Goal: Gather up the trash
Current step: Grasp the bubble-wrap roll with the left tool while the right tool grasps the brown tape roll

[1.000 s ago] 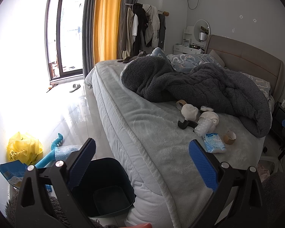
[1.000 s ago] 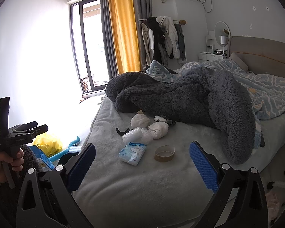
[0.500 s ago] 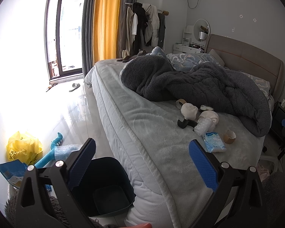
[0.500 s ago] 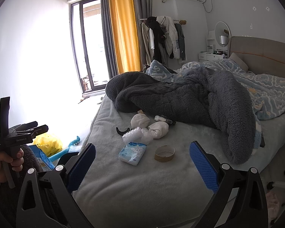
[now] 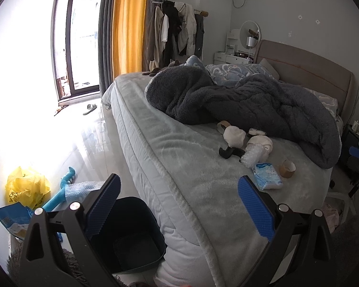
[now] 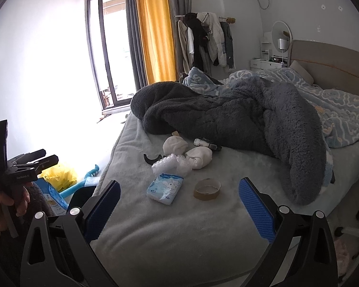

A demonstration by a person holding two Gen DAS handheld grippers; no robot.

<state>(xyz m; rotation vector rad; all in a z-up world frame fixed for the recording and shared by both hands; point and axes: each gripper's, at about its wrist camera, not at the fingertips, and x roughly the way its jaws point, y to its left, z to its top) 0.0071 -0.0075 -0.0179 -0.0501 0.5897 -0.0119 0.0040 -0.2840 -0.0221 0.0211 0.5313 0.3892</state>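
With both the right gripper (image 6: 179, 205) and the left gripper (image 5: 178, 199) held wide and empty, the nearest litter on the grey bed (image 6: 170, 234), the blue-and-white plastic packet (image 6: 165, 188), is best approached first, then dropped into the dark plastic bin (image 5: 134, 236) on the floor.

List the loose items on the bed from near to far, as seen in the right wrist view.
Cardboard tape ring → blue-and-white tissue pack → bubble wrap wad → white balled-up bundle → second white bundle → dark grey fleece blanket.
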